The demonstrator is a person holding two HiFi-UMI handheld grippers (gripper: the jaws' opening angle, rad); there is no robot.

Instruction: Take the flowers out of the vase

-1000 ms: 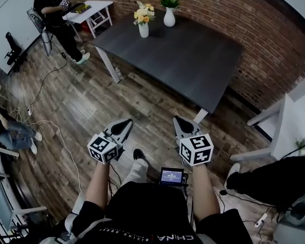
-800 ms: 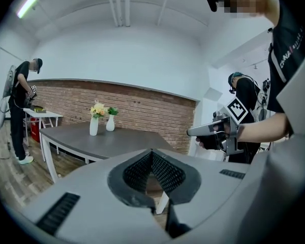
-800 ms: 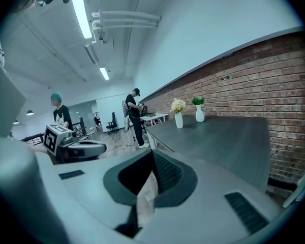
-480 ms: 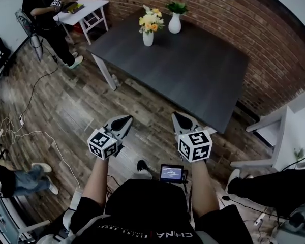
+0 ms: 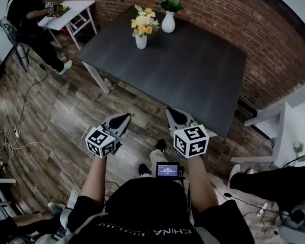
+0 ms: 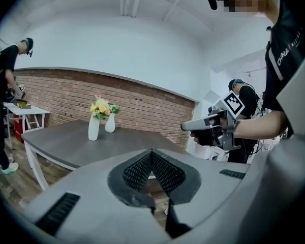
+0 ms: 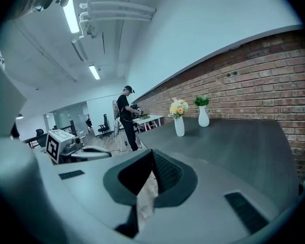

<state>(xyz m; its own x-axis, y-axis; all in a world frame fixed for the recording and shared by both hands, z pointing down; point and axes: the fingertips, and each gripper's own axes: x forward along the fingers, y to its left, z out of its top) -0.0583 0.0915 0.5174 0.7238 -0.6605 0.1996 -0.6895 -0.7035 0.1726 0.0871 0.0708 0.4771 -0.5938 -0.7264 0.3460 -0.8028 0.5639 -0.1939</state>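
Observation:
A white vase (image 5: 141,40) holding yellow and orange flowers (image 5: 142,22) stands at the far end of the dark grey table (image 5: 193,70). Close beside it is a second white vase (image 5: 168,21) with a green plant. Both grippers hang in the air short of the table's near edge, far from the vases. My left gripper (image 5: 124,117) is shut with nothing in it, and so is my right gripper (image 5: 171,111). The left gripper view shows the flower vase (image 6: 93,128) far ahead on the left. In the right gripper view the flower vase (image 7: 179,126) is far off past the shut jaws.
A brick wall (image 5: 254,29) runs behind the table. A person (image 5: 25,19) works at a small white table (image 5: 71,10) at the far left. Cables (image 5: 20,136) trail over the wooden floor. Another white table (image 5: 295,126) stands at the right.
The view has moved forward: the table's near edge now lies closer to both grippers. Both grippers stayed shut and side by side.

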